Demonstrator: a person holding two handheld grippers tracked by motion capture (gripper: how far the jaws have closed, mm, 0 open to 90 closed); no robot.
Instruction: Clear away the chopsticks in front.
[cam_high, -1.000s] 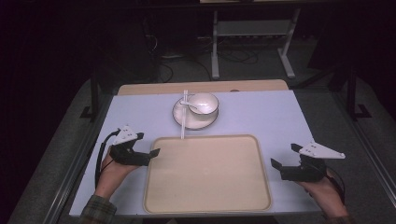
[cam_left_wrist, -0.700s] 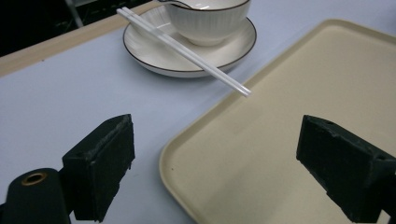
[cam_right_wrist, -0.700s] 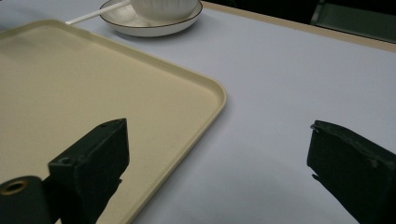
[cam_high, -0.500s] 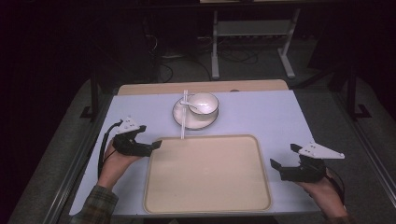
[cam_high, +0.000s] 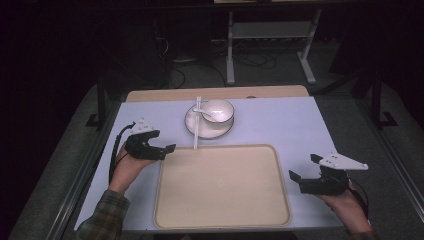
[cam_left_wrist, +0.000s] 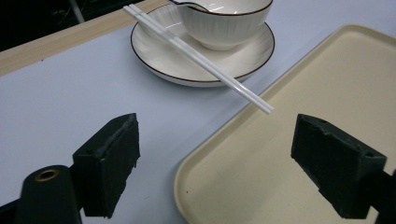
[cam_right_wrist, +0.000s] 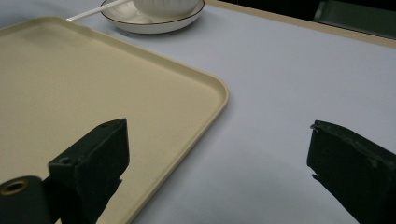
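A beige tray (cam_high: 222, 185) lies empty at the table's front centre. Behind it a white bowl (cam_high: 218, 111) with a spoon in it stands on a white saucer (cam_high: 192, 122). White chopsticks (cam_high: 196, 125) rest across the saucer's left side, their tips reaching toward the tray. My left gripper (cam_high: 167, 148) hovers open at the tray's far left corner (cam_left_wrist: 196, 168), a short way from the chopstick tips (cam_left_wrist: 261, 105). My right gripper (cam_high: 297, 181) is open beside the tray's right edge (cam_right_wrist: 219, 100), holding nothing.
The table has a pale blue top (cam_high: 280, 125) with a wooden strip (cam_high: 215, 93) along its far edge. Metal stand legs (cam_high: 270, 45) and cables sit on the dark floor beyond.
My left gripper has moved forward and to the right, from beside the tray's left edge up to its far left corner. The right gripper has stayed put.
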